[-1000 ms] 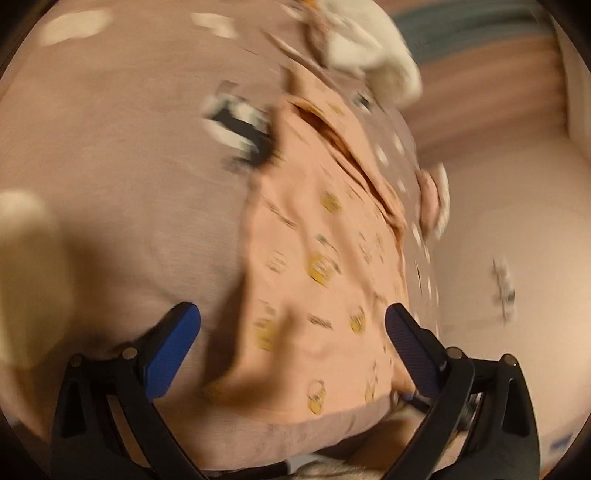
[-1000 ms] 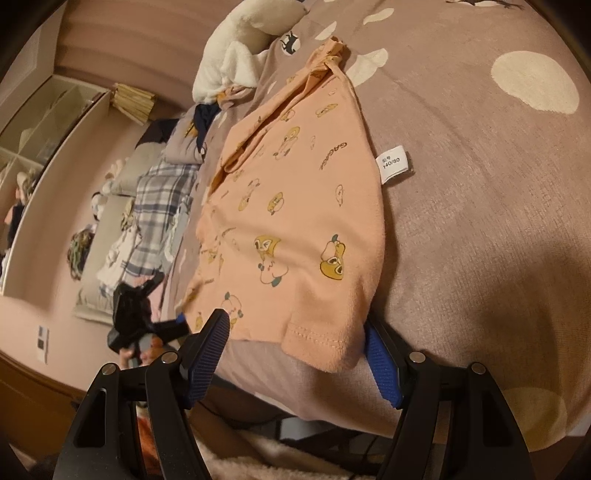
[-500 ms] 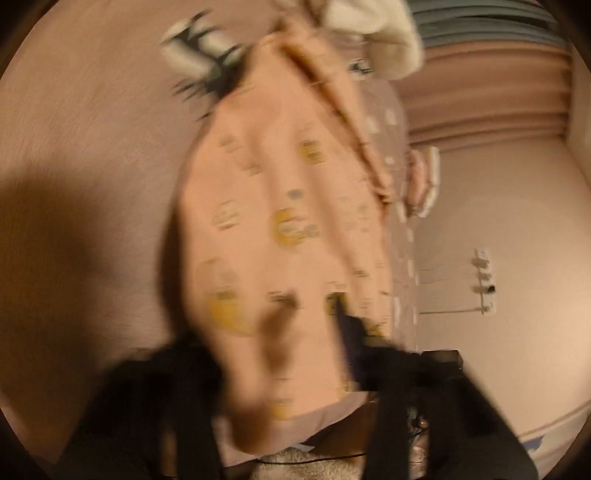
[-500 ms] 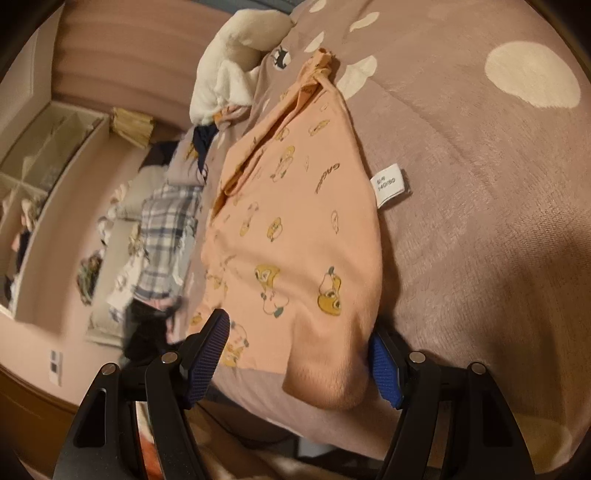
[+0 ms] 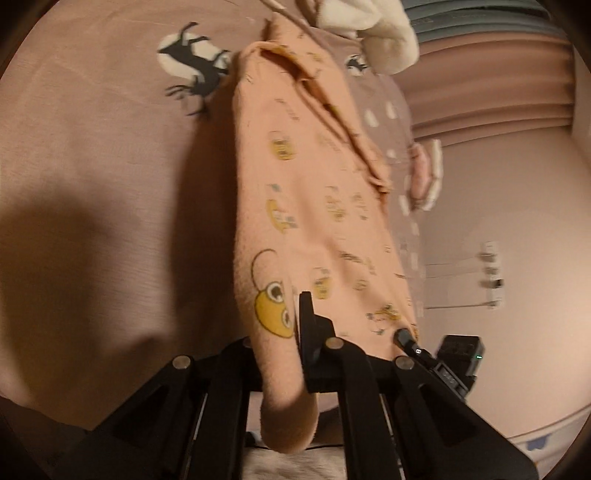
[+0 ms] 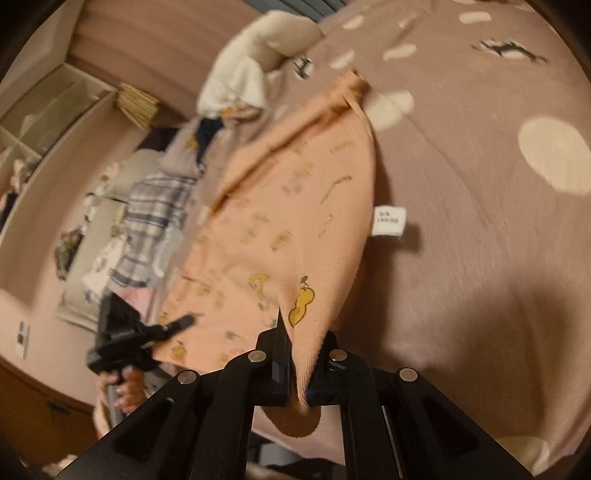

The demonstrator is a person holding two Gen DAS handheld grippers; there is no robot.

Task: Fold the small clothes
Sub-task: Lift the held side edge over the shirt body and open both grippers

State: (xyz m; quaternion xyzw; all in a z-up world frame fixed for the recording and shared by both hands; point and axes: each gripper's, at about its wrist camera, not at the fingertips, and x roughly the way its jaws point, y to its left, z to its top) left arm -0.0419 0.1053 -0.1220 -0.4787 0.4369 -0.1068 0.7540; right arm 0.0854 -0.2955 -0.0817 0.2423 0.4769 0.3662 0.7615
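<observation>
A small peach garment (image 5: 314, 206) with yellow cartoon prints lies lengthwise on a mauve bedspread (image 5: 92, 147). My left gripper (image 5: 284, 354) is shut on its near hem, with cloth bunched between the jaws. In the right wrist view the same garment (image 6: 288, 221) shows a white size tag (image 6: 388, 220) at its right edge. My right gripper (image 6: 299, 373) is shut on the other near corner of the hem. The left gripper (image 6: 122, 343) shows at the garment's left corner.
A cream fleece bundle (image 5: 373, 29) lies at the garment's far end. A pile of clothes with a plaid piece (image 6: 147, 221) sits beyond the bed's left edge, and shelves (image 6: 44, 110) line the wall. The bedspread (image 6: 480, 258) extends to the right.
Both grippers were open around the near hem and have shut on it. The hem is now lifted a little off the bedspread.
</observation>
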